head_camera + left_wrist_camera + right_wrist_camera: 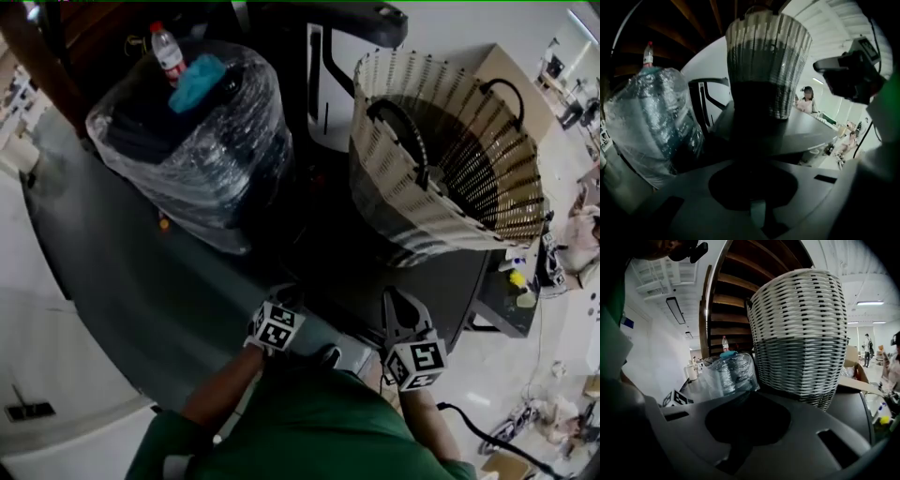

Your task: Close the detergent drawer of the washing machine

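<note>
Just ahead of the left gripper (284, 298) and the right gripper (401, 307): a dark flat top (141, 281) runs away from us. Both grippers sit at its near edge, close to our green top (309, 422).
Detergent drawer: we cannot pick it out for sure. A pale grey patch (349, 349) shows low down between the two grippers. We cannot tell if that is the drawer, or if it is pushed in or pulled out.
Left gripper: its jaws are pressed together and nothing is between them. It points ahead, between the wrapped bundle (187, 159) and the basket (422, 220).
Right gripper: its jaws are together and hold nothing. It points at the basket.
Basket: big and woven, white and dark, with black handles. It stands on the dark flat top, right ahead of the right gripper and near it.
Wrapped bundle: dark stuff in shiny clear wrap. It sits ahead of the left gripper and off to that gripper's left.
On the bundle: a small bottle (169, 52) with a red cap, and a blue thing (197, 82) just beside it.
</note>
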